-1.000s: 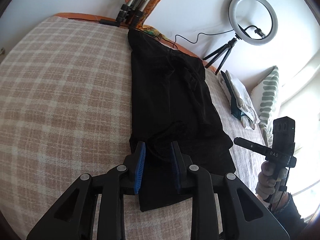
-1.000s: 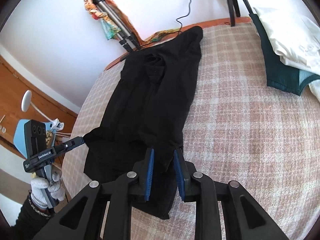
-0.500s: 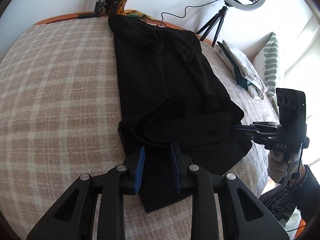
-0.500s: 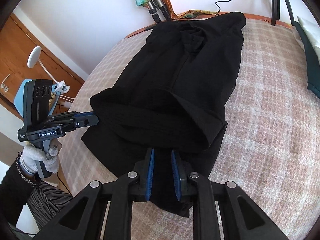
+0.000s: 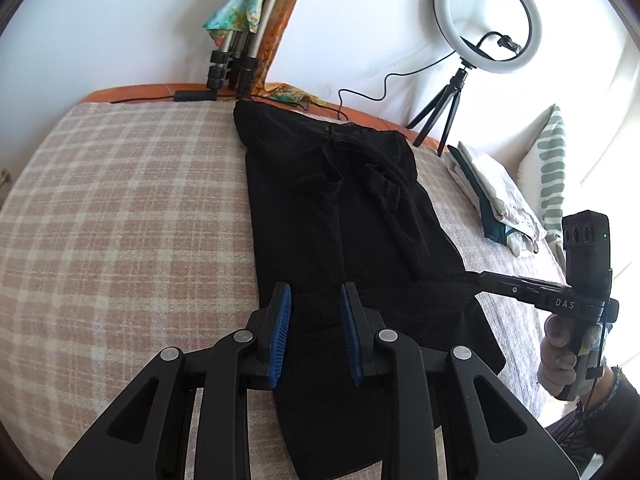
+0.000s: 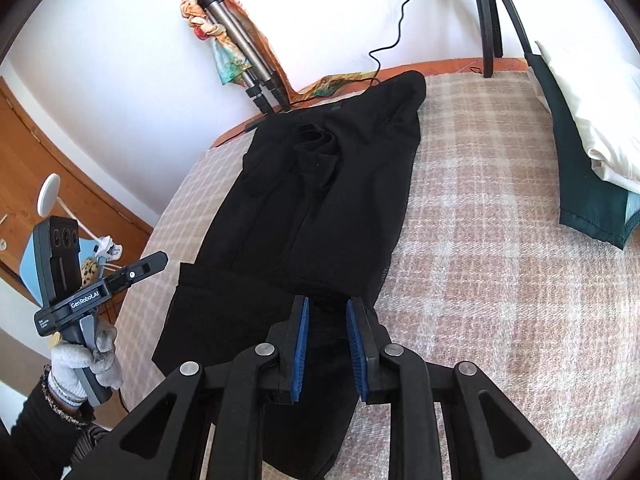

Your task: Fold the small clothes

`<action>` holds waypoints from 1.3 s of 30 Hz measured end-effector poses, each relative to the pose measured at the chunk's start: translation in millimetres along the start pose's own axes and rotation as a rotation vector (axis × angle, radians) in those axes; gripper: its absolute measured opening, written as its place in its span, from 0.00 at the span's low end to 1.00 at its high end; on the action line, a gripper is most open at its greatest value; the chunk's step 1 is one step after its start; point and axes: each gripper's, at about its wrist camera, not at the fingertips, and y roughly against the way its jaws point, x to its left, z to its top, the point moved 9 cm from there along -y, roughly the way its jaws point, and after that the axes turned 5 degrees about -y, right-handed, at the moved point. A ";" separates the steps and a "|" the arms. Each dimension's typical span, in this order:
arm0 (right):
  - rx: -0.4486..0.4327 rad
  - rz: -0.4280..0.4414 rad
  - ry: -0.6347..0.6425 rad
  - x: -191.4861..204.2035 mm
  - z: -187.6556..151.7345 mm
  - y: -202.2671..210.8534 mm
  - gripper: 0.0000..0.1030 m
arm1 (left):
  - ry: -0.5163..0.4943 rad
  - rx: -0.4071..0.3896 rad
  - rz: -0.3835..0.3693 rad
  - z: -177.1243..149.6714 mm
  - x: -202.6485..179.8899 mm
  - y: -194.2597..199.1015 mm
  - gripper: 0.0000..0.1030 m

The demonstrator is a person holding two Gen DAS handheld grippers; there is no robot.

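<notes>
A long black garment lies lengthwise on the checked bedcover; it also shows in the right wrist view. Its near hem is doubled back into a low fold across its width. My left gripper holds the left end of that fold between its blue pads. My right gripper holds the right end the same way. Each gripper shows from the side in the other view, the right gripper and the left gripper. Both sit low over the cloth.
A ring light on a small tripod stands at the bed's far edge with its cable. Folded white and teal clothes and a striped pillow lie at the right. A tripod with a scarf leans on the wall.
Half a second ago both grippers held the hem raised in a big loop over the garment. Now the loop is lowered and flattened into a low fold near the hem.
</notes>
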 end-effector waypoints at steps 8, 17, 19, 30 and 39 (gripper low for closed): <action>0.118 -0.028 0.131 16.6 -20.6 -23.9 0.20 | -0.041 0.118 -0.027 -28.5 -14.7 -28.2 0.23; -0.089 -0.187 0.089 -11.0 30.1 8.5 0.28 | 0.002 0.080 0.037 -23.7 1.6 -26.3 0.23; -0.072 -0.110 0.089 -2.6 28.1 14.7 0.28 | 0.011 0.070 0.041 -20.6 5.7 -24.2 0.23; 0.082 -0.119 0.134 -8.5 0.8 -23.3 0.24 | 0.026 0.051 0.049 -6.9 12.8 -25.9 0.23; -0.055 -0.146 0.112 -19.6 70.2 1.2 0.37 | 0.048 -0.001 0.063 49.1 43.3 -17.8 0.26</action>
